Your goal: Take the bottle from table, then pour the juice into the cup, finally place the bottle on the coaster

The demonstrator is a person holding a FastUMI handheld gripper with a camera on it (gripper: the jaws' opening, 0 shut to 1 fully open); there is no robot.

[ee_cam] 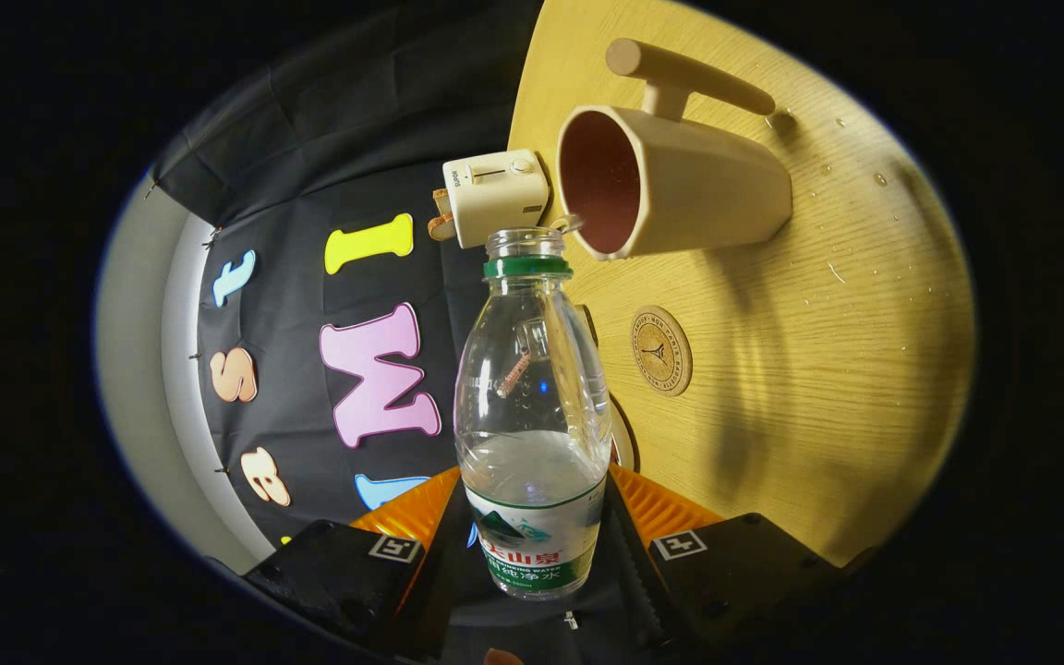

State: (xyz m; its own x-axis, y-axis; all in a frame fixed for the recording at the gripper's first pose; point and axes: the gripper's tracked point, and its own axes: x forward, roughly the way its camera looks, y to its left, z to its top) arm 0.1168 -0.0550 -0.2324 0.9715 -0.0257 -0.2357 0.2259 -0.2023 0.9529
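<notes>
My gripper [532,531] is shut on a clear plastic bottle [532,397], both orange fingers [661,508] pressing on its labelled lower part. The whole view is rolled, so the bottle is tipped over. The bottle has a green neck ring, no cap, and some clear liquid pooled near the label. Its open mouth [525,242] is right at the rim of a beige cup [680,189] with a dark red inside and a long handle. A small lip of liquid shows at the mouth, by the cup's rim. A round cork coaster [660,350] lies on the wooden table [828,369] beside the cup.
A small cream toaster-shaped object [495,197] stands on the table just beyond the bottle's mouth, next to the cup. Water drops [832,268] are scattered on the wood past the cup. The booth's black cloth wall [292,305] is behind the table's edge.
</notes>
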